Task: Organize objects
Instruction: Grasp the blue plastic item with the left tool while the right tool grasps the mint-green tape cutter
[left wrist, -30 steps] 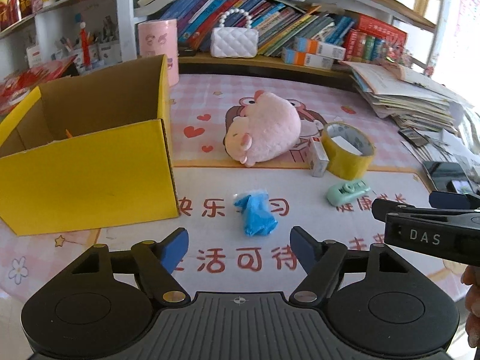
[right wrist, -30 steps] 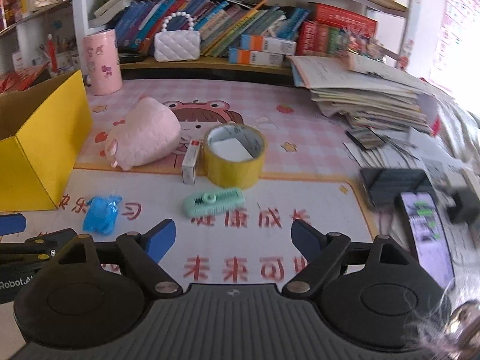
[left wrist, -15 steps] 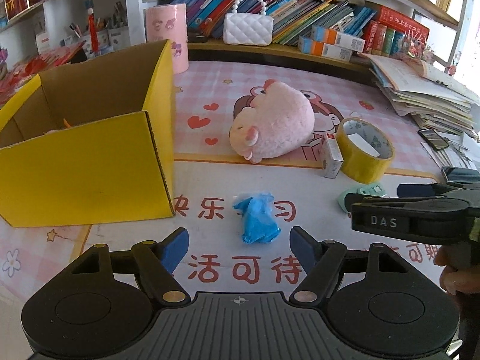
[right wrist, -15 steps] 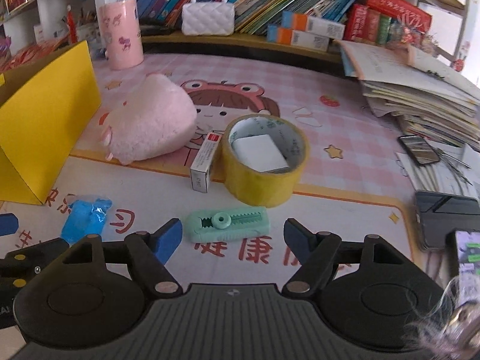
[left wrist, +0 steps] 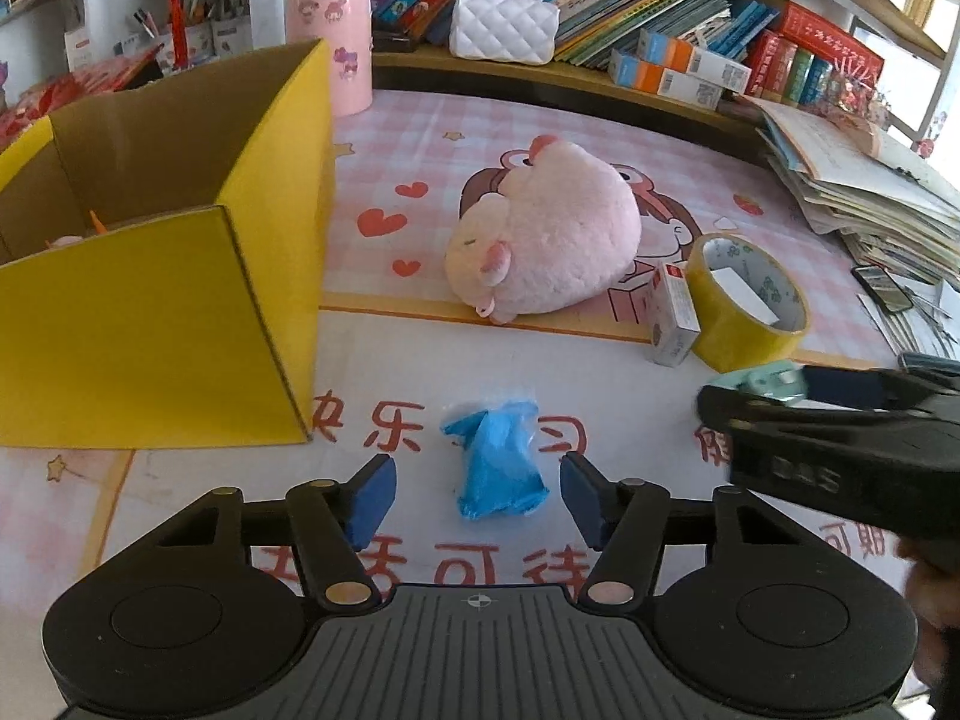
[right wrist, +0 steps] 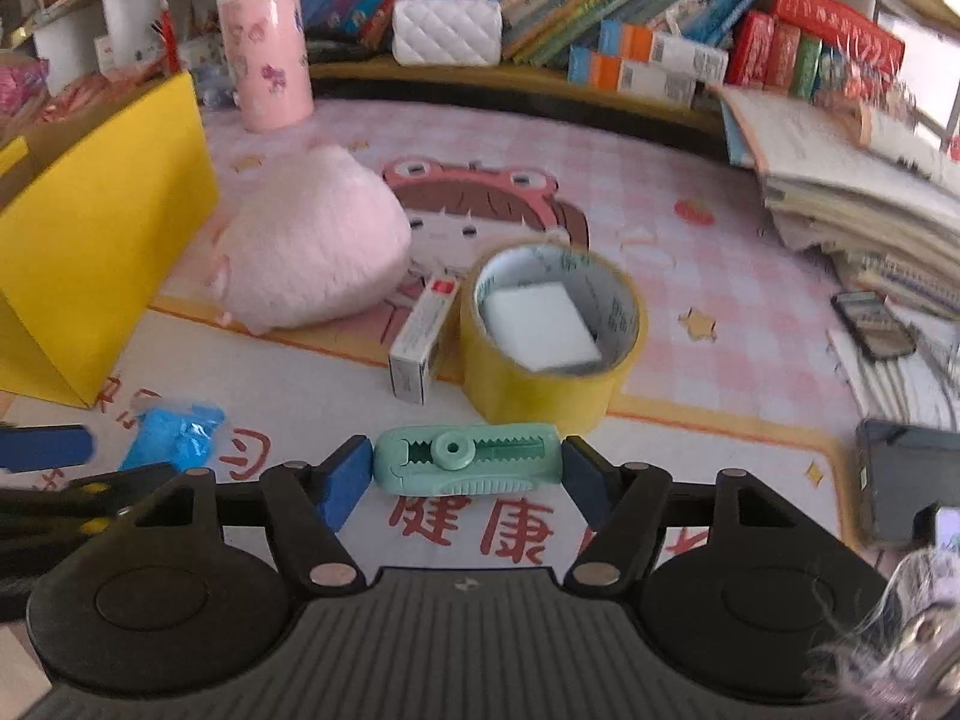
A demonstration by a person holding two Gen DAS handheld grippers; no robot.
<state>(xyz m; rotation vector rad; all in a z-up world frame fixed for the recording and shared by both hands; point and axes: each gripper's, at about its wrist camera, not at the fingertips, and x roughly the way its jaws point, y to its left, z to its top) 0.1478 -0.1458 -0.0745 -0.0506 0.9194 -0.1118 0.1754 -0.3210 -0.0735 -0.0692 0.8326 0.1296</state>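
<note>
My left gripper is open, its blue pads on either side of a crumpled blue packet on the mat, apart from it. My right gripper is open around a mint-green correction-tape dispenser that lies crosswise between its pads, which stand at its two ends. The yellow cardboard box stands open at the left, with small items barely visible inside. The pink plush, a small white-and-red carton and a yellow tape roll lie further back.
A bookshelf with books, a white quilted purse and a pink cylinder runs along the back. Stacked papers and phones lie at the right. The right gripper's body crosses the left view's right side.
Both grippers have moved forward and down. The blue packet now lies between the left pads and the green dispenser between the right pads. Both jaws stay open.
</note>
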